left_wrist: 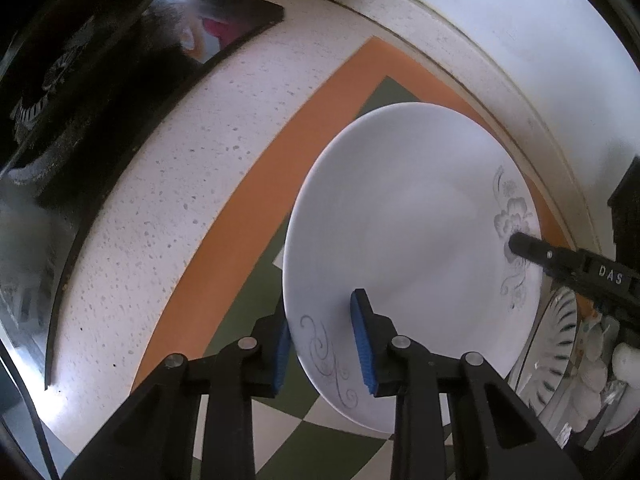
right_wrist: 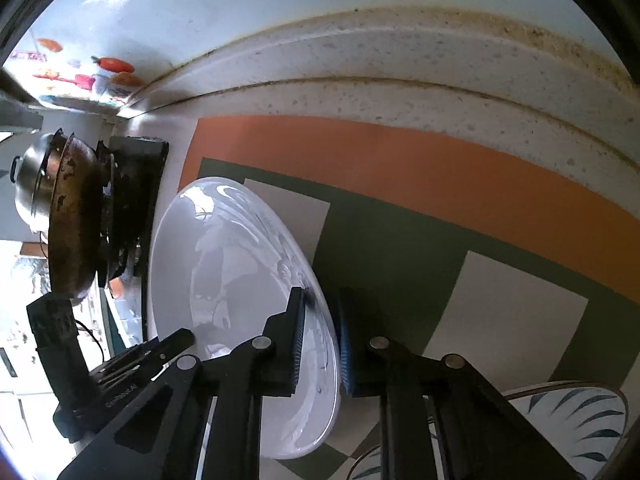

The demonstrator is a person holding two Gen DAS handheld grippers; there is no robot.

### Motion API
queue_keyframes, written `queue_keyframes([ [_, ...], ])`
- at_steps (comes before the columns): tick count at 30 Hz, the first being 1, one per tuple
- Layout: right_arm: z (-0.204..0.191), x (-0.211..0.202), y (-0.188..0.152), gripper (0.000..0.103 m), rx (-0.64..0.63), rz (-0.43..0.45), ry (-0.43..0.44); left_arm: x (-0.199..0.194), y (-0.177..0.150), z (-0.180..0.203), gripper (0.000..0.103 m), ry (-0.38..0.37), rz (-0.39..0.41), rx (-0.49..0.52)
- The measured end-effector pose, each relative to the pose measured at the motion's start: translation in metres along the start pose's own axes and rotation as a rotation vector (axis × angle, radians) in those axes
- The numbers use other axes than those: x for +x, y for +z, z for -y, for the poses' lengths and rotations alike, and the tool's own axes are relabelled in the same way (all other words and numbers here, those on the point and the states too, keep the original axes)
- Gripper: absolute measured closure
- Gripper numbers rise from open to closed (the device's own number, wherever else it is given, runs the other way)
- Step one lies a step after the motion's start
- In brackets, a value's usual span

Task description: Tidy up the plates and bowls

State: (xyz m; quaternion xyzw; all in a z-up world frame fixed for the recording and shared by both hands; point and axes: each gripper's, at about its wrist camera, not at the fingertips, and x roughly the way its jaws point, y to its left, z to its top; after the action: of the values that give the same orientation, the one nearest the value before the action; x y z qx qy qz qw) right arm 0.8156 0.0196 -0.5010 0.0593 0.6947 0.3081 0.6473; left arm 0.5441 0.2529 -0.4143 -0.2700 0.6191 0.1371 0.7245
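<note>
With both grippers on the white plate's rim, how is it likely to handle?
The plate looks like glazed ceramic: stiff, probably breakable if dropped. Its glossy face, bright with reflections in the right wrist view, suggests it could slip in the pads. The left gripper and right gripper each straddle opposite rims, which should limit tipping.

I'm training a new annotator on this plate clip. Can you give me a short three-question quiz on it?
1. True or false: both hand-held grippers straddle the rim of the white plate.
2. What pattern does the plate carry: A floral, B checks, C dots?
3. What lies under the plate?

Key: 1 true: the left hand-held gripper and right hand-held gripper each have a finger on either face. 2 A. 3 The checked mat with an orange border.
</note>
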Motion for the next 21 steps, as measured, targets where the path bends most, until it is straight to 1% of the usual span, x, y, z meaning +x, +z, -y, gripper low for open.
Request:
queue_keyframes([
  [4, 0.000, -0.013, -0.009, 0.086, 0.000, 0.029, 0.012, -0.009, 0.003, 0.012, 0.078, 0.003, 0.025, 0.027],
  [14, -0.005, -0.048, -0.036, 0.087, 0.011, 0.078, 0.024, -0.038, 0.000, 0.025, 0.078, -0.010, 0.051, 0.077],
  [17, -0.008, -0.069, -0.052, 0.087, 0.014, 0.114, 0.027, -0.053, -0.010, 0.033, 0.078, -0.019, 0.064, 0.112],
  [21, -0.007, -0.105, -0.085, 0.087, 0.038, 0.169, 0.033, -0.079, -0.028, 0.046, 0.078, -0.051, 0.082, 0.171],
])
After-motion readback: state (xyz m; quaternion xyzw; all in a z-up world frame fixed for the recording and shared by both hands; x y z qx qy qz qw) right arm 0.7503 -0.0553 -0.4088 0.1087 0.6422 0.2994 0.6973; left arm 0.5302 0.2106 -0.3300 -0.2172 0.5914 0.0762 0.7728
